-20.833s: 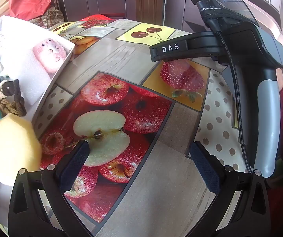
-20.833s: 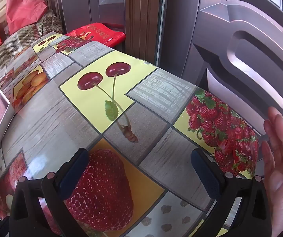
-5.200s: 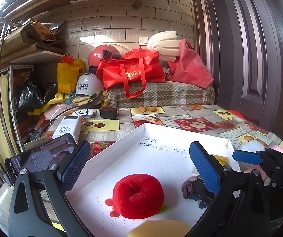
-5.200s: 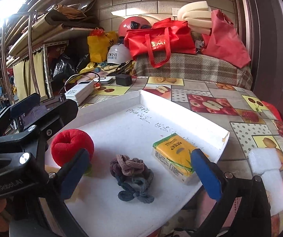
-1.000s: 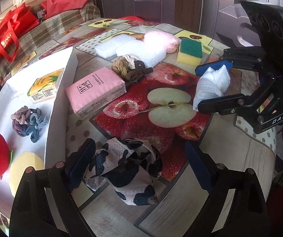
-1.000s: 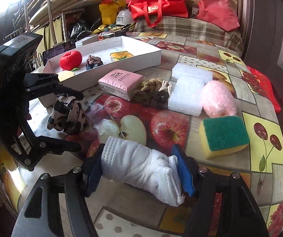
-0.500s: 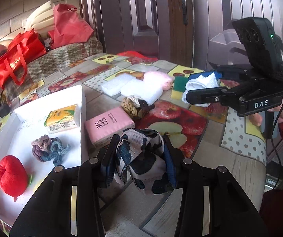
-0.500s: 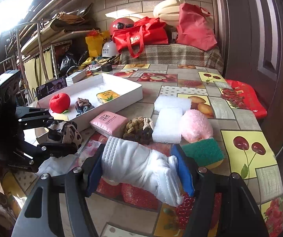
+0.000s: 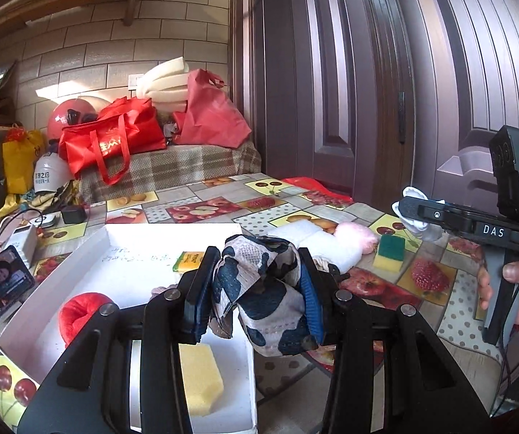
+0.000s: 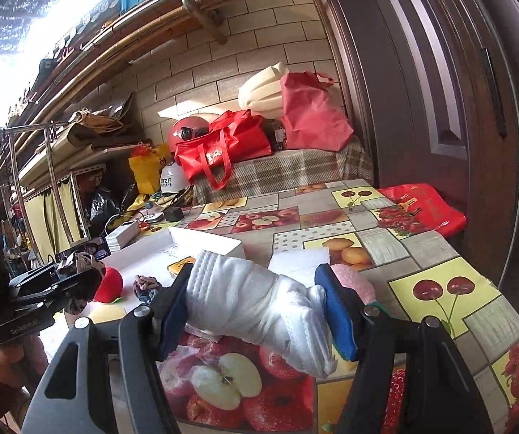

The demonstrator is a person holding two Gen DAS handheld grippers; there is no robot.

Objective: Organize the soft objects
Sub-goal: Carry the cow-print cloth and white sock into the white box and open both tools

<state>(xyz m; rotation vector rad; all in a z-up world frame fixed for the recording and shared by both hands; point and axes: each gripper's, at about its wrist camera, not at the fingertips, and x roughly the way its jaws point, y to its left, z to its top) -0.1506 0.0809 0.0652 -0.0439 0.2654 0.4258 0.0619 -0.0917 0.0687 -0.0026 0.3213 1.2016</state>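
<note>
carry step: left gripper (image 9: 255, 289) clamped on black-and-white cow-print cloth, right gripper (image 10: 255, 313) clamped on white folded sock (both aloft), next release into white shallow tray (image 9: 78, 253).

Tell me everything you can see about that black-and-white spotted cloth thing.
The spotted cloth is a soft, crumpled fabric piece, off-white with dark navy-black cow-like patches and a fine woven texture. It is squeezed between the two blue-padded fingers of the left tool, bunching above and sagging below them. It is held off the table, above the near corner of the white tray, touching only the pads.
</note>
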